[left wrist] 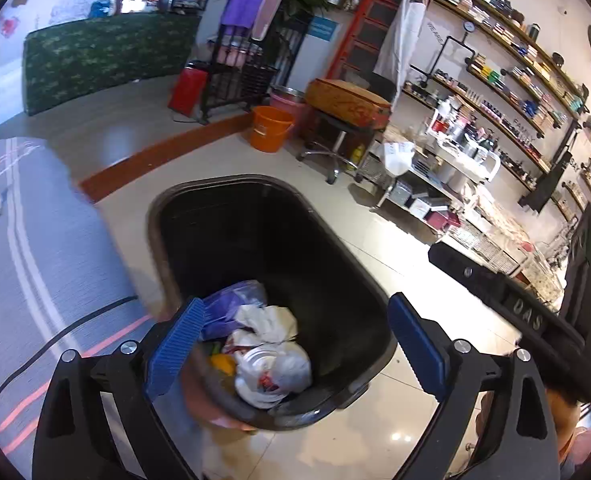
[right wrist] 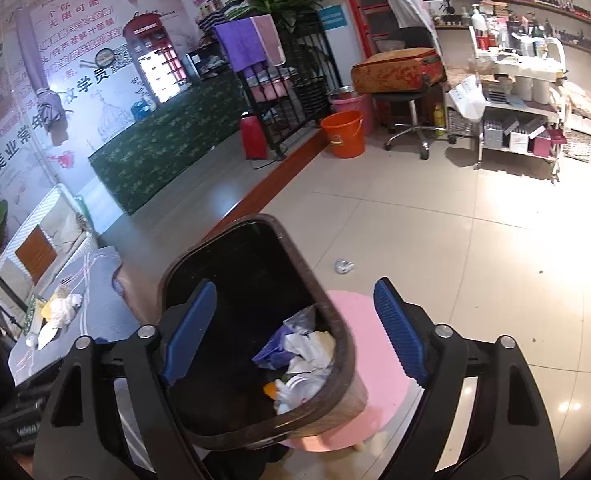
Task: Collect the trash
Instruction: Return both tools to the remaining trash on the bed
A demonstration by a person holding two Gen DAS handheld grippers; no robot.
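At the left edge of the grey table (right wrist: pixel 95 312), crumpled white trash (right wrist: pixel 61 306) is seen waiting, untouched. Further right, the black bin (left wrist: pixel 255 216) is hung over by the left gripper (left wrist: pixel 295 344) — jaws spread wide, nothing held — with wrappers and tissue (left wrist: pixel 271 356) piled inside. The right gripper (right wrist: pixel 295 332) is likewise held agape and empty, astride the bin's near rim. Out on the tiled floor (right wrist: pixel 475 240), a small scrap (right wrist: pixel 343 266) is spotted. Next pickup is best approached squarely — jaws kept wide until the piece is straddled.

Beauty salon: cosmetics shelves (left wrist: pixel 507 92), product trolley (right wrist: pixel 515 92), beauty poster (right wrist: pixel 67 40).
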